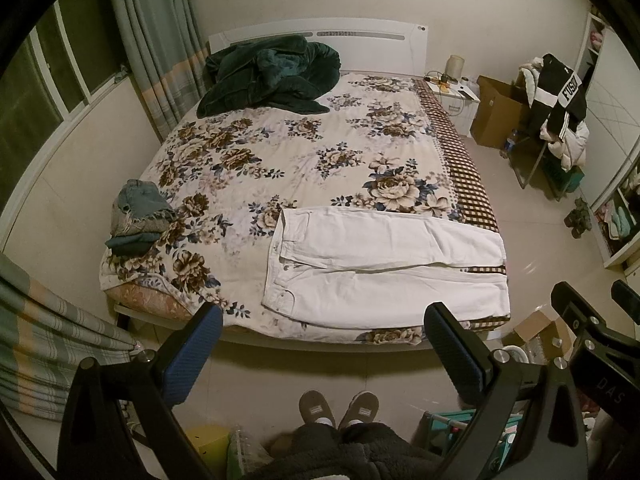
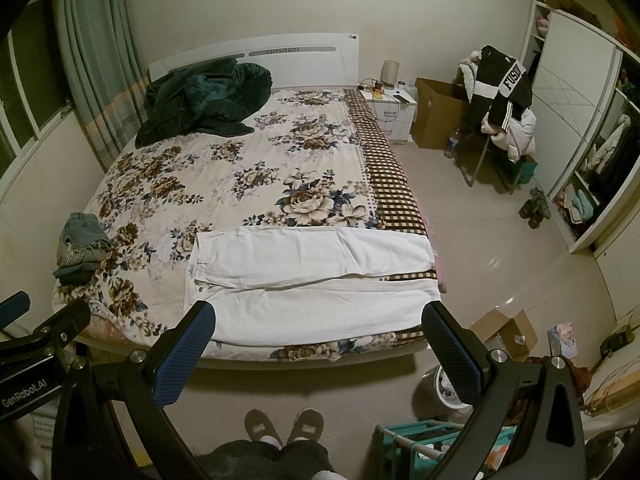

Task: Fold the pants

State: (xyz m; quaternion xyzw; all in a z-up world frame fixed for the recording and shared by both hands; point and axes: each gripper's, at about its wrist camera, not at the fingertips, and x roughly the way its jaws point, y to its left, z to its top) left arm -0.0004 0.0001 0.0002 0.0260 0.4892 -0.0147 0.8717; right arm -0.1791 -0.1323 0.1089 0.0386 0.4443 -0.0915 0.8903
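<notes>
A: Holding both hand-held grippers back over the floor: the left hand-held gripper (image 1: 323, 354) has its jaws wide apart with nothing between them, and the right hand-held gripper (image 2: 319, 350) is just as wide and bare

B: And the pants (image 1: 384, 264)?

A: White, flat across the near end of the bed (image 1: 280, 152), waistband to the left, legs running right, cuffs at the bed's right edge

B: What might go wrong?

A: I'd judge a cuff could slide off that edge if a pull drags the cloth rightward. A shallow pinch might also catch the floral cover along with the denim, or lift only the top leg, so the fold lands crooked

B: Any writing?

A: "GenRobot.AI" on the left tool's body in the right wrist view, "DAS" on the right tool's body in the left wrist view, and "FUS…" on the black top (image 2: 505, 84) draped by the wardrobe; the rest is cut off
</notes>
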